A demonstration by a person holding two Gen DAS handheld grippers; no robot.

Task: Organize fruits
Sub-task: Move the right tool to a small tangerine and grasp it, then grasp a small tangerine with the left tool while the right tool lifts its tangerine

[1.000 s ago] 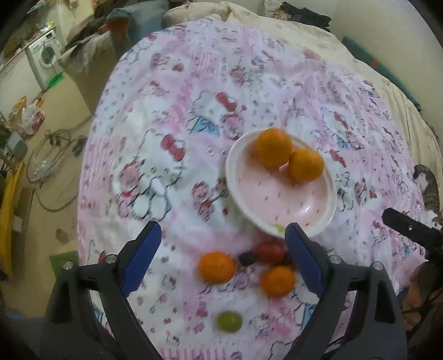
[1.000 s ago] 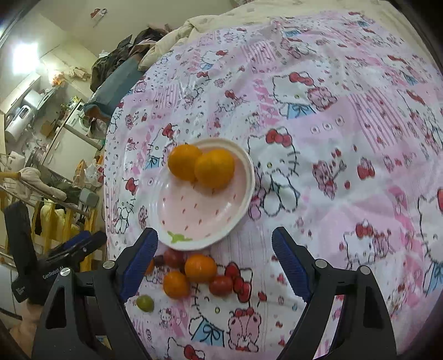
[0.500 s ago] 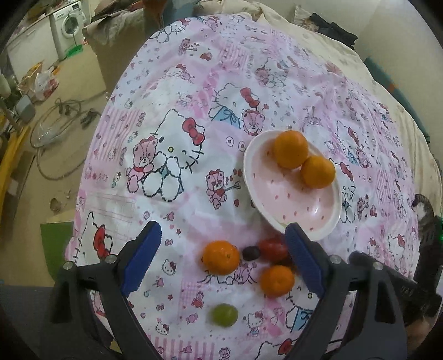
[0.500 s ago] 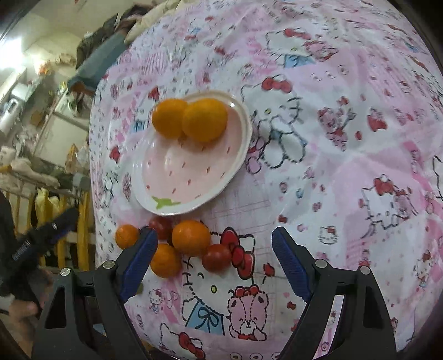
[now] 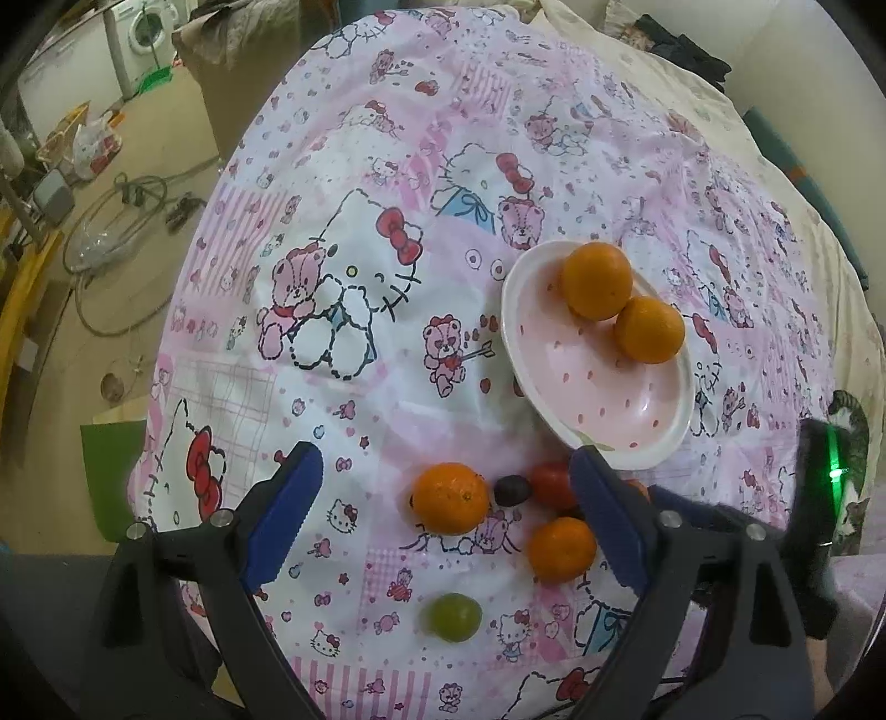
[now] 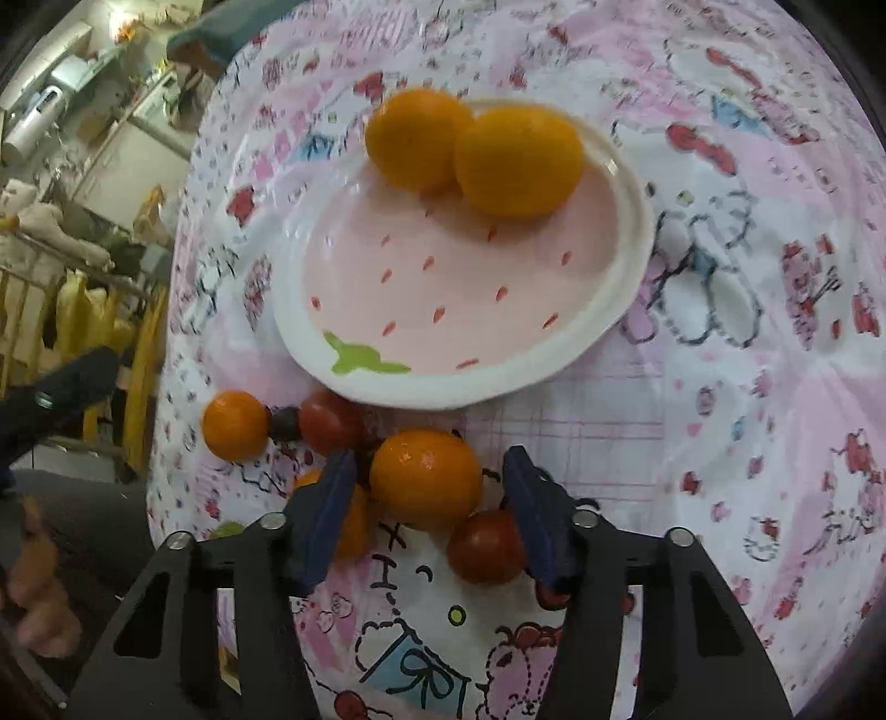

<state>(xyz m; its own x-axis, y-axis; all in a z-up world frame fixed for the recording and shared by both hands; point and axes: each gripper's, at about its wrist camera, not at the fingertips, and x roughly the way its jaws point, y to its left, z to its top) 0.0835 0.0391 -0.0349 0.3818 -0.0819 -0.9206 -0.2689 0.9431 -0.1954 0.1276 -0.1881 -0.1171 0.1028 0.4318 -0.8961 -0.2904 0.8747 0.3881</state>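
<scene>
A pink strawberry-print plate (image 5: 659, 443) (image 6: 421, 387) holds two oranges (image 5: 597, 272) (image 6: 518, 160) on the Hello Kitty cloth. Loose fruit lies in front of it: oranges (image 5: 451, 497) (image 5: 560, 548), a red tomato (image 5: 551, 483), a dark grape (image 5: 510, 490) and a green grape (image 5: 455, 616). My left gripper (image 5: 443, 515) is open above this fruit. My right gripper (image 6: 429, 493) has its jaws narrowed around an orange (image 6: 425, 479), still slightly apart from it. A red tomato (image 6: 486, 545) lies by its right finger.
The cloth-covered table drops off to a floor with cables (image 5: 111, 266) and a washing machine (image 5: 144, 41) at left. More fruit (image 6: 235, 423) lies left of my right gripper. The other gripper's body (image 5: 819, 498) shows at the right edge.
My right gripper has moved down to the loose fruit and narrowed its jaws around an orange. My left gripper has shifted slightly and stays open.
</scene>
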